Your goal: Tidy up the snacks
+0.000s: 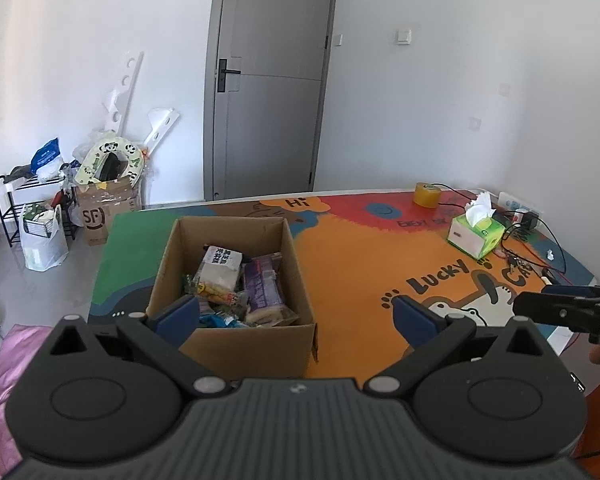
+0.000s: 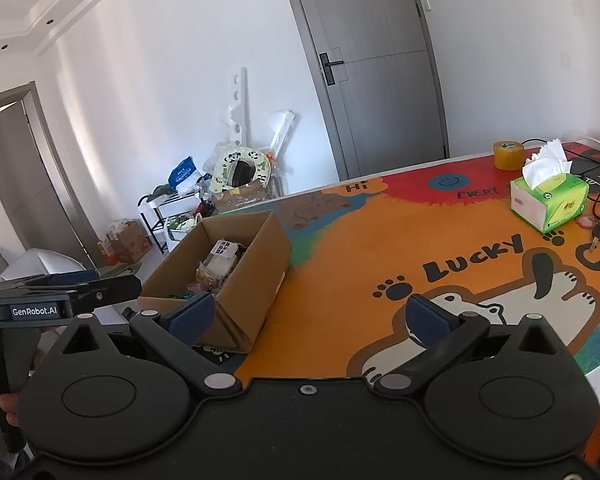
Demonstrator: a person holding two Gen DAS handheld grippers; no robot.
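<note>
Snacks (image 1: 236,280) heaped in open cardboard box (image 1: 300,344) on surface (image 1: 360,264); left tongs (image 1: 296,312) and right tongs (image 2: 306,316) spread, empty; descend vertically, pinch the topmost packet only.

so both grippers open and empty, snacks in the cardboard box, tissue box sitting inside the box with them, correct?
Not quite. The tissue box is not in the cardboard box; it stands apart on the colourful table mat, near the tape roll, as the right wrist view shows. The rest holds: left gripper and right gripper are open and empty, snacks in the box.
</note>
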